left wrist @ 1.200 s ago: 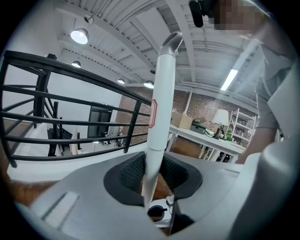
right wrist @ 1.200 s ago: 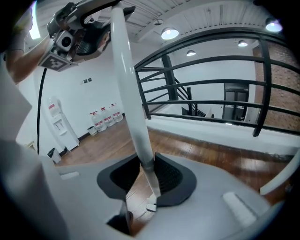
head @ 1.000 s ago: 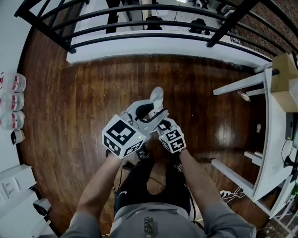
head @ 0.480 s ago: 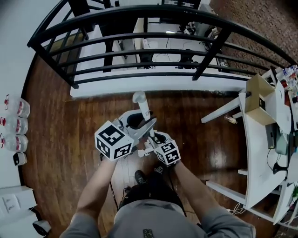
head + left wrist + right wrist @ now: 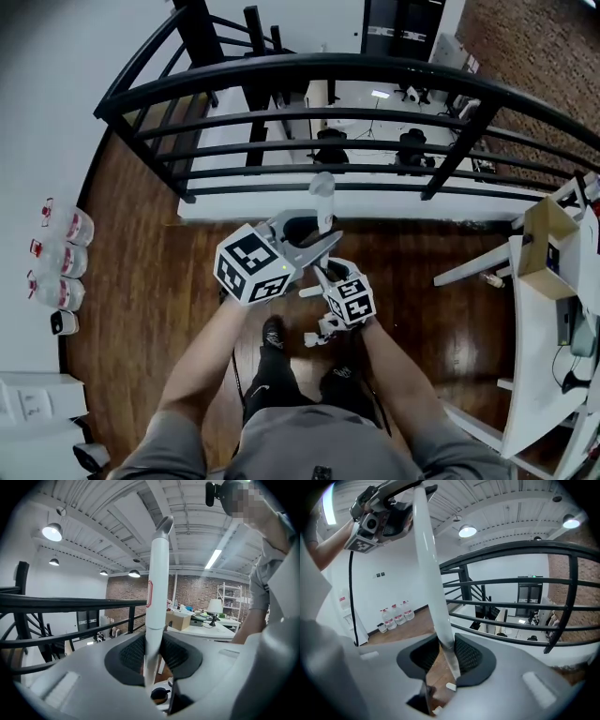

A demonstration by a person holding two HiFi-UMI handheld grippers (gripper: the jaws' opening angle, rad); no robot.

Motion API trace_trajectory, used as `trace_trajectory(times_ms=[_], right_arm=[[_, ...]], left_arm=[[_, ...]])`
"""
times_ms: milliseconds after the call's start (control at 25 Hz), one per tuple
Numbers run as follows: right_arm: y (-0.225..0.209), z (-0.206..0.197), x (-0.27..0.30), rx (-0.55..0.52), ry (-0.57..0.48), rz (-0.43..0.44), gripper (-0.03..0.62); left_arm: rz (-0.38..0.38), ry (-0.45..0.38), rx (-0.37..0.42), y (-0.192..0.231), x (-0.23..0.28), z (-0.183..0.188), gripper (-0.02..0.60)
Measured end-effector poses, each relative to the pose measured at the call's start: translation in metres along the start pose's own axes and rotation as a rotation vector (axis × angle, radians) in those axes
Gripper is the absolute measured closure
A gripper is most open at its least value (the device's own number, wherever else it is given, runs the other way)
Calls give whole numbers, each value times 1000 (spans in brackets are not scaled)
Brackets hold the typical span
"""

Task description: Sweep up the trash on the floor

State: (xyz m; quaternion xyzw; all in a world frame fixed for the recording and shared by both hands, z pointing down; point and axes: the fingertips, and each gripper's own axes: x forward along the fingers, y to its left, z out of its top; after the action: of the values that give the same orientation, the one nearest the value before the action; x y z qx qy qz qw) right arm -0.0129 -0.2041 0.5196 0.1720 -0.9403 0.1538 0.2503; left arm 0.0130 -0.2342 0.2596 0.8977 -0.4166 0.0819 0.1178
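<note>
Clamping one upright white handle [image 5: 157,583]: left claw [image 5: 152,654] and right claw [image 5: 446,652], both clenched on it. Sweeping seemingly not begun; white scrap [image 5: 450,686] lies on floor [image 5: 141,309].

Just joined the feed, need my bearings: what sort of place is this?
Probably a mezzanine in a loft-style office: a black metal railing overlooks office chairs on a lower floor, with a brick wall beyond.
</note>
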Motion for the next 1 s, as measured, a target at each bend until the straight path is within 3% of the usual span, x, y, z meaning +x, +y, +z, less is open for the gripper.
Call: trace_trajectory(times_ms=[440,600,840,1000], right_arm=[[-53,43,148,83,66,-163,493],[-77,59,193,103,71,-209,493],[-105,65,199,184,39,-271,404],[-105,49,171,237,34,-316,413]], left_arm=[[-181,-13,-40,164,0,-31,489],[-214,-25,-55,216,9,-35,486],[-217,-20,-79,275,28,-51,489],[-228,-15,-102,302,43,-71,489]])
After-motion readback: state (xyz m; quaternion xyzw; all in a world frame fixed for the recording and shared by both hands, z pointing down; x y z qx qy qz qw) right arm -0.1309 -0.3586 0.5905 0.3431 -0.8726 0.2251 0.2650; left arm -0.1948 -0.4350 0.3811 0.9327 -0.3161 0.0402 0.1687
